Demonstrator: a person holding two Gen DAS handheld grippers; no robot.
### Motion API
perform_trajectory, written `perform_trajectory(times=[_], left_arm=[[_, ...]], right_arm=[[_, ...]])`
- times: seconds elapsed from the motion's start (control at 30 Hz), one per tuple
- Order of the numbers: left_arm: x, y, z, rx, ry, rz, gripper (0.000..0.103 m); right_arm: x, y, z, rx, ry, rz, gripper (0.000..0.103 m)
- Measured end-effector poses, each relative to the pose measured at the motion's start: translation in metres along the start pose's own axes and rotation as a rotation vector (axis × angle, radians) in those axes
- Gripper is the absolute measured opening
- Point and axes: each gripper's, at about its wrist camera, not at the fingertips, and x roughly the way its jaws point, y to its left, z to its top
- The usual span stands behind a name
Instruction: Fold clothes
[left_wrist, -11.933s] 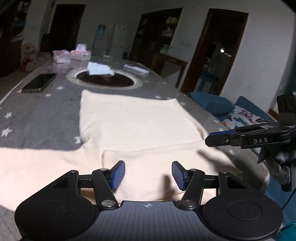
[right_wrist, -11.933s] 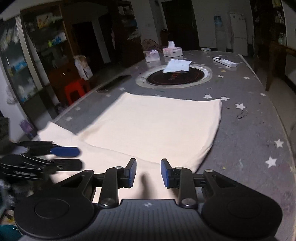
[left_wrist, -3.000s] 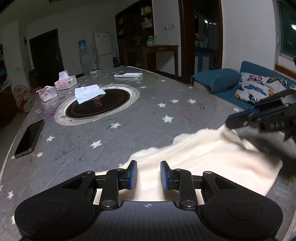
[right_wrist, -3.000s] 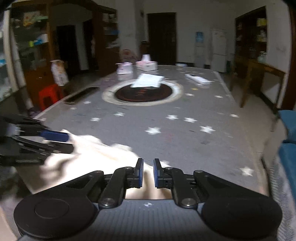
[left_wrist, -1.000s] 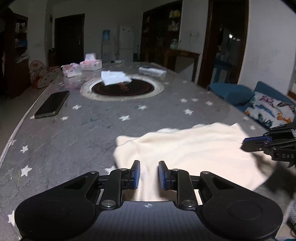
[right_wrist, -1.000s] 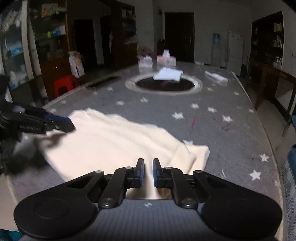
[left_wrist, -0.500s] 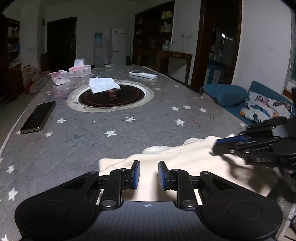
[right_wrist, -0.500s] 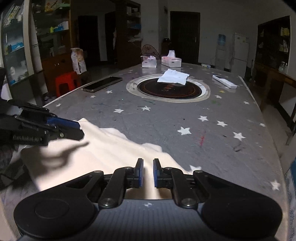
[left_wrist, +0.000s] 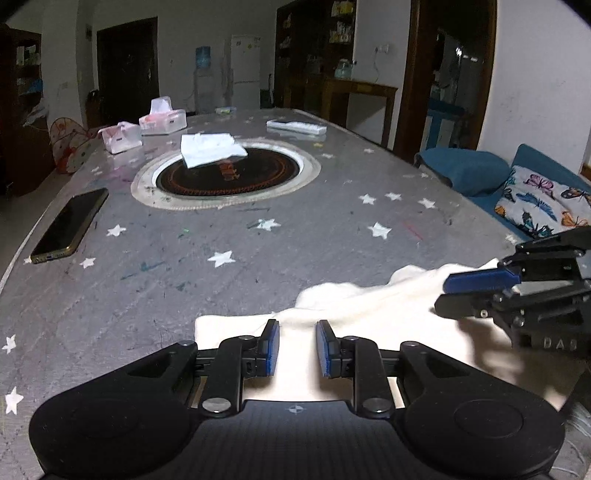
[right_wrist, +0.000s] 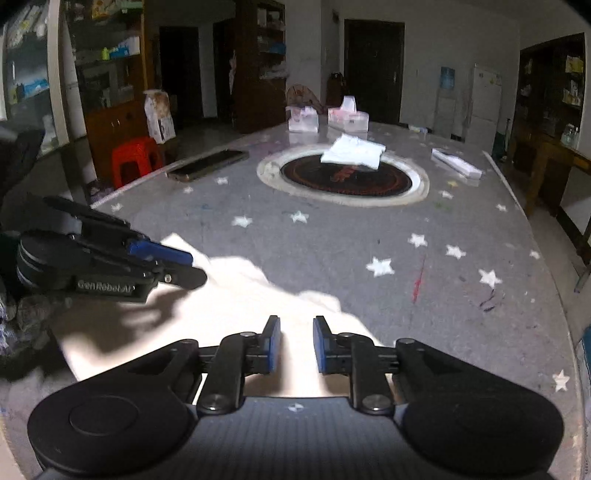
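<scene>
Left gripper (left_wrist: 297, 347): I see my jaws parted a little over the cream garment (left_wrist: 369, 314), pinching nothing.
Right gripper (right_wrist: 296, 345): jaws likewise slightly apart above the cloth.
Garment: bunched at the near edge of the star-patterned table (left_wrist: 184, 258), long axis left to right.

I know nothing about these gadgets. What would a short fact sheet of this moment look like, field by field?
Garment: cream cloth, bunched at the near edge of the table
Table: grey star-patterned top with a round dark inset
Left gripper: jaws slightly apart, over the cloth
Right gripper: jaws slightly apart, over the cloth
Grip on the cloth: cannot tell for either
Other items: phone, white folded cloth, two tissue boxes, remote
</scene>
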Motion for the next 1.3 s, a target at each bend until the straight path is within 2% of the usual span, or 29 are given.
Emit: perform_trajectory(times=[0.17, 0.27, 0.4, 0.5, 0.57, 0.77, 0.97, 1.1, 1.3], left_arm=[[-0.015, 0.002, 0.0, -0.023, -0.033, -0.001, 0.025], [-0.03, 0.002, -0.002, -0.036, -0.067, 0.003, 0.026], [-0.054, 0.001, -0.018, -0.035, -0.118, 0.076, 0.035], [-0.065, 0.006, -0.031, -0.069, -0.121, 0.12, 0.035], [-0.066, 0.011, -0.04, -0.105, -0.099, 0.124, 0.035], [-0.066, 0.015, -0.058, -0.198, -0.059, 0.07, 0.033], [-0.065, -0.003, -0.059, -0.197, -0.048, 0.003, 0.032], [-0.065, -0.018, -0.061, -0.189, -0.044, -0.048, 0.035], [-0.067, -0.013, -0.059, -0.222, -0.039, -0.036, 0.04]], right_arm=[[-0.006, 0.0, 0.003, 0.011, -0.02, -0.009, 0.021], [-0.019, 0.006, 0.001, -0.001, -0.039, 0.024, 0.026], [-0.034, 0.026, -0.007, -0.056, -0.059, 0.064, 0.035], [-0.037, 0.039, -0.014, -0.104, -0.075, 0.089, 0.038], [-0.033, 0.047, -0.02, -0.134, -0.062, 0.096, 0.038], [-0.031, 0.046, -0.035, -0.151, -0.034, 0.094, 0.039], [-0.042, 0.032, -0.042, -0.161, -0.018, 0.072, 0.039], [-0.053, 0.013, -0.051, -0.141, -0.015, 0.055, 0.043], [-0.063, 0.007, -0.052, -0.131, -0.021, 0.031, 0.046]])
